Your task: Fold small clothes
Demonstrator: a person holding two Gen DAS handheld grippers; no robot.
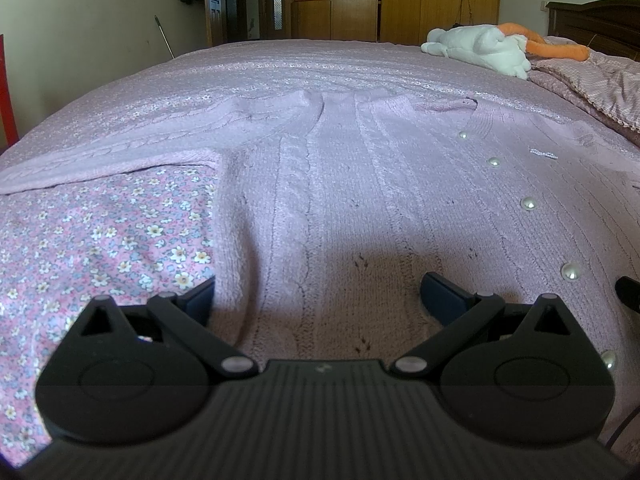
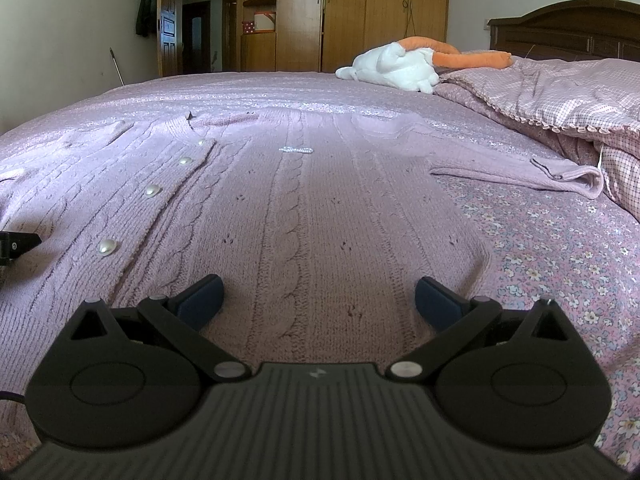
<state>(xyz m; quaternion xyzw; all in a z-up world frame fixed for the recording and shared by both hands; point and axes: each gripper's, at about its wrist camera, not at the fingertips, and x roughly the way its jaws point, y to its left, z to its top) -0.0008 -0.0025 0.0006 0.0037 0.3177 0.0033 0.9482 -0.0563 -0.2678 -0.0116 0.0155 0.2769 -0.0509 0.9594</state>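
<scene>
Cardigan (image 1: 360,184) laid flat on the bed (image 1: 100,248), front up, both grippers poised at its near hem

The pink cable-knit cardigan lies spread with sleeves out left and right and its pearl buttons (image 2: 152,190) fastened, probably so that it folds evenly. The left gripper (image 1: 316,296) and right gripper (image 2: 318,294) hover low over the near hem, each with fingers spread wide and holding nothing, seemingly placed to take the hem's two sides. A white plush toy (image 2: 394,66) lies far right near the headboard. No brand, label or legible writing shows
</scene>
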